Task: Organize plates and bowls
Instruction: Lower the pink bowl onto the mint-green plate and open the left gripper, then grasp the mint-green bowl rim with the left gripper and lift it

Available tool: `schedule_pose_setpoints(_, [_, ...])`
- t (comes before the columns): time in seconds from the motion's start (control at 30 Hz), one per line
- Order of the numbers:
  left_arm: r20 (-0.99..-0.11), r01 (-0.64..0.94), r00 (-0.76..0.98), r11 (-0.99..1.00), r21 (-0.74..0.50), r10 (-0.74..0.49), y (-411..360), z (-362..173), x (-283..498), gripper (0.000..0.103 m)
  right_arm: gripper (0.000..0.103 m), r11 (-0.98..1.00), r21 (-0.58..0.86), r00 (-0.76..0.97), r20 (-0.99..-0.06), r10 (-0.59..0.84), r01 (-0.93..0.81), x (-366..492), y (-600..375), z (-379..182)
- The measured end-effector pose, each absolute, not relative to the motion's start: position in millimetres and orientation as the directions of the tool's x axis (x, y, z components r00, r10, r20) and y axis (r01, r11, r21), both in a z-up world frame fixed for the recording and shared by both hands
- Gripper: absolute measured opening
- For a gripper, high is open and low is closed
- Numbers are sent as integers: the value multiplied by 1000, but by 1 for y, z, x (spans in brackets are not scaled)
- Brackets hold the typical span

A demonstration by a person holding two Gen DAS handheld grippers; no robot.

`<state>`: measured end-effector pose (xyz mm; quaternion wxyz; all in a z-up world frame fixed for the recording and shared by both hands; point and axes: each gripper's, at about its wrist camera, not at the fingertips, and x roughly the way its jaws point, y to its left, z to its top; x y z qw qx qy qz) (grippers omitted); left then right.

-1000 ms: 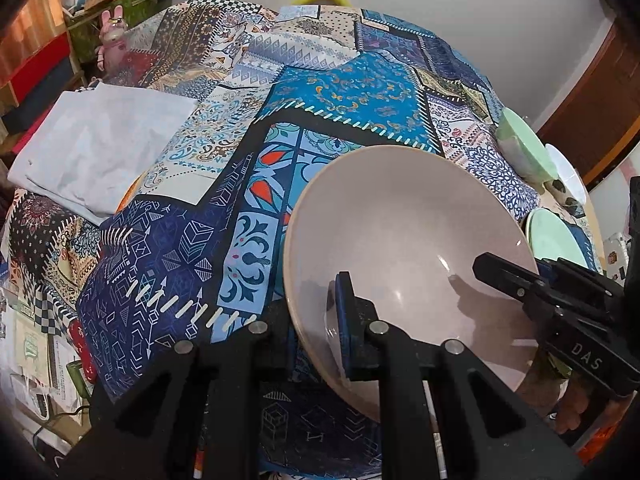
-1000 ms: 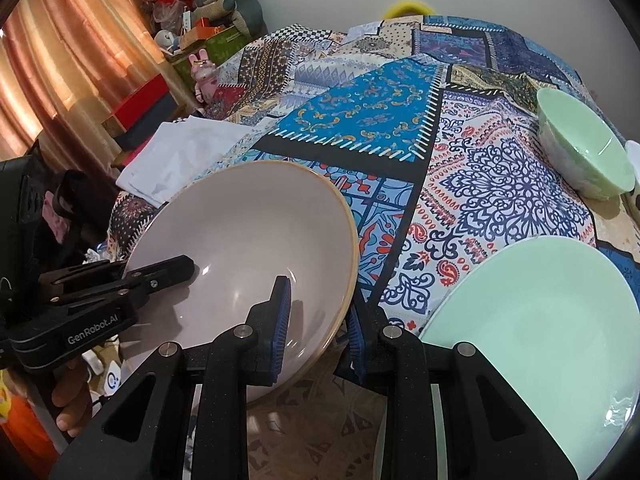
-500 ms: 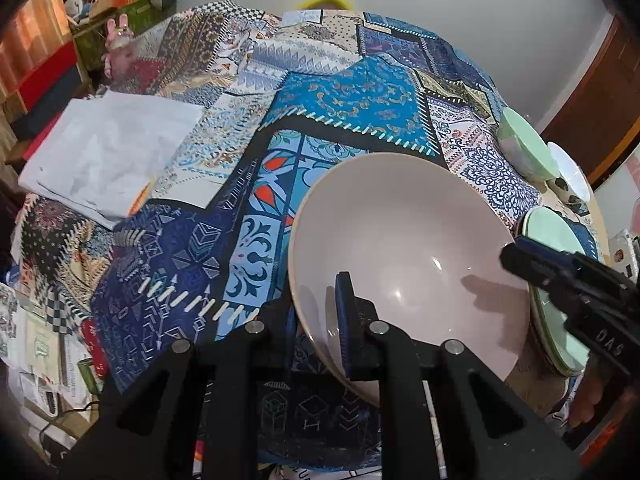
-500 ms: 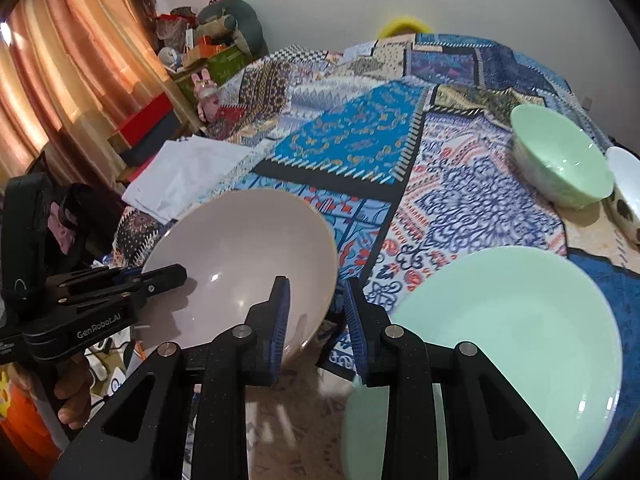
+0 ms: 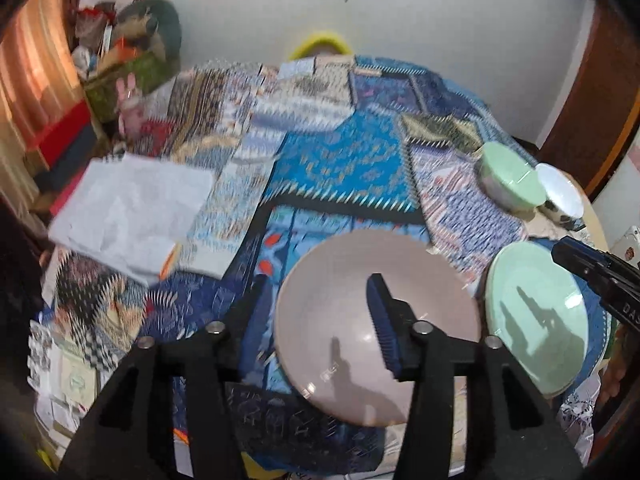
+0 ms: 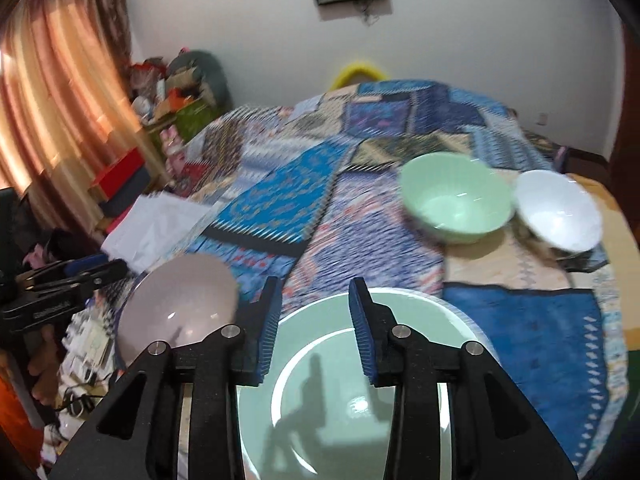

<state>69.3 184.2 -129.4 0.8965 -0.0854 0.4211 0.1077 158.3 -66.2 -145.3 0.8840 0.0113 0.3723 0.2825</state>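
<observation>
A: We log the left gripper (image 5: 316, 320) first. Its jaws are opening and stand well apart. The rim of the pink plate (image 5: 352, 304) lies in the gap, right pad over the bowl of the plate, left finger outside the rim. We see no pad pressing on it.

B: Agreed. The pink plate sits at lower centre of the left wrist view, on the patchwork cloth (image 5: 340, 168). The green plate (image 5: 536, 320) lies just to its right.

A: Right gripper (image 6: 314, 328): jaws opening, a moderate gap, nothing between the pads. It hangs over the green plate (image 6: 400, 412), at the lower centre of its own frame.

B: In that view the pink plate (image 6: 180, 312) is at lower left. The green bowl (image 6: 456, 204) and white bowl (image 6: 560, 212) stand side by side at upper right; we cannot tell whether they touch.
</observation>
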Motion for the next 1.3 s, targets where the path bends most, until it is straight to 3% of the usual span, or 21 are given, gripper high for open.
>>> schedule_pose_setpoints(0.07, [-750, -237, 651, 970, -53, 118, 172, -118, 75, 62, 34, 855, 227, 583, -648, 490, -466, 164, -81, -141])
schedule_pose_setpoints(0.3, [-704, -144, 704, 989, -19, 89, 127, -96, 103, 74, 37, 900, 183, 644, -643, 415, -397, 183, -123, -133])
schedule_pose_setpoints(0.37, [-697, -116, 713, 993, -17, 72, 114, -93, 114, 81, 37, 911, 156, 658, -647, 385, -381, 188, -130, -134])
schedule_pose_setpoints(0.93, [-736, -18, 677, 999, -40, -18, 56, -113, 231, 87, 37, 926, 202, 612, -703, 363, -318, 266, -144, -172])
schedule_pose_setpoints(1.3, [-767, 17, 642, 1000, 19, 3, 39, -150, 282, 87, 37, 924, 258, 527, -763, 375, -283, 304, -139, -212])
